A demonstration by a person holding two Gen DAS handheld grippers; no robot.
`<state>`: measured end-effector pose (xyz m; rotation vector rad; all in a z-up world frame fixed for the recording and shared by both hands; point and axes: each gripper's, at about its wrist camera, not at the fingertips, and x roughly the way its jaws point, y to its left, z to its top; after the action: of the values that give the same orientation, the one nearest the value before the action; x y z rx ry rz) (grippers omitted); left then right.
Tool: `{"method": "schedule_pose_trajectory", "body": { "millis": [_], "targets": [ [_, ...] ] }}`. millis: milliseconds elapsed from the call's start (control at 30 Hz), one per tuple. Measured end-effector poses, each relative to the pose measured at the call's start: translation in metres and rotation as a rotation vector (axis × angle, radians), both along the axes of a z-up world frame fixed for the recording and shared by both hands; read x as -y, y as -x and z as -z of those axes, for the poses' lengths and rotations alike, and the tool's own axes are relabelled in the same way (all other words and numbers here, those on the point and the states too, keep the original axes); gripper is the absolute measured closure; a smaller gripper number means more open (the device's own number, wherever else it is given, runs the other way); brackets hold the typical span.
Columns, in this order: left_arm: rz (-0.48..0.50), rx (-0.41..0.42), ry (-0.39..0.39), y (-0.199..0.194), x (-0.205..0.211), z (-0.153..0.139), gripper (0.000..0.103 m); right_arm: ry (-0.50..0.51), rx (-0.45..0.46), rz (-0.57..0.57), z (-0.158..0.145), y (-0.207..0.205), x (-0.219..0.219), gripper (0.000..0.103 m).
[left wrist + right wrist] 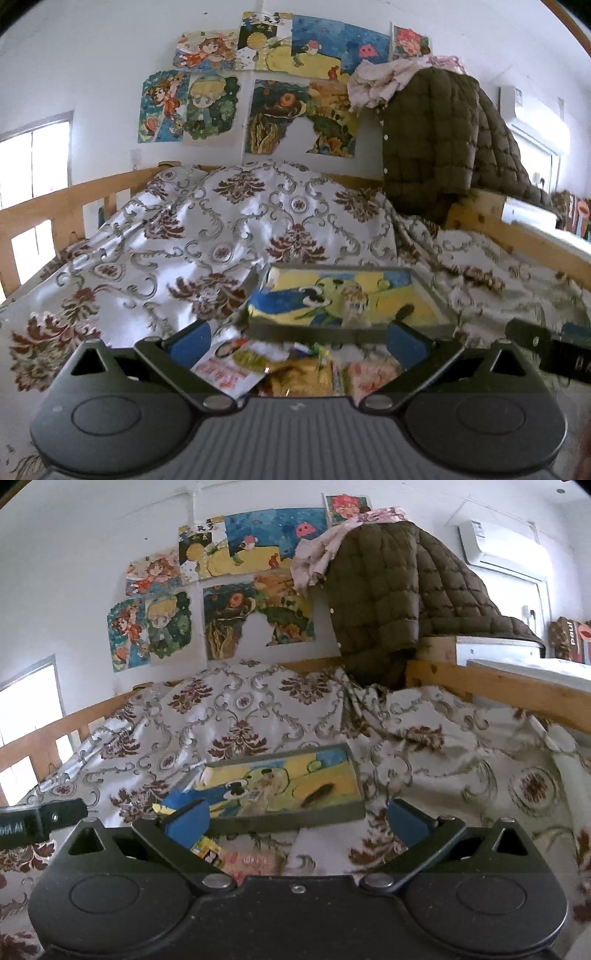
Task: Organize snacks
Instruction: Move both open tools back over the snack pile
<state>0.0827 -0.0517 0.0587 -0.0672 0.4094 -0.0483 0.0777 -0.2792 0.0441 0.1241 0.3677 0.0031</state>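
Note:
A shallow grey tray (332, 331) with a yellow and blue cartoon picture on its bottom lies on the patterned bedspread. My left gripper (299, 341) is open just in front of the tray's near rim. Several snack packets lie below its fingers: a red-and-white one (229, 369), a yellow one (299, 376) and a pink one (369, 376). My right gripper (297, 821) is open too, with nothing between its fingers, near the tray (288, 822) and its right corner. A yellow packet (208, 847) and a pink packet (249, 862) lie by its left finger.
The bedspread (221, 236) is rumpled into a mound behind the tray. A wooden bed rail (498, 688) runs along the right, with a brown quilted jacket (436, 140) hung over its post. The other gripper's black body shows at the left edge (37, 821).

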Motion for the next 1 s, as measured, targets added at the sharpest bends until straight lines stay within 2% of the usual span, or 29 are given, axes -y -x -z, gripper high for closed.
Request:
{"method": "schedule_pose_trajectory", "body": {
  "millis": [200,300,467,567,800,1000],
  "targets": [
    [-0.016,-0.019,-0.004,0.027,-0.012,0.015,0.000,0.002,-0.066,0.008,0.016,0.026,-0.011,0.001],
    [-0.040,-0.051,-0.007,0.037,-0.022,0.026,0.000,0.007,-0.100,0.028,0.028,0.038,-0.015,0.001],
    [-0.069,-0.104,0.014,0.045,-0.039,0.044,0.000,-0.012,-0.149,-0.004,0.041,0.052,-0.024,0.001],
    [-0.060,-0.127,0.013,0.047,-0.047,0.053,0.000,-0.024,-0.189,-0.020,0.051,0.057,-0.030,0.001],
    [-0.019,-0.171,-0.011,0.048,-0.046,0.072,0.000,0.069,-0.241,-0.062,0.060,0.055,-0.047,0.001],
    [0.010,-0.187,0.031,0.048,-0.046,0.077,0.000,0.077,-0.263,-0.071,0.063,0.052,-0.048,0.001]
  ]
}}
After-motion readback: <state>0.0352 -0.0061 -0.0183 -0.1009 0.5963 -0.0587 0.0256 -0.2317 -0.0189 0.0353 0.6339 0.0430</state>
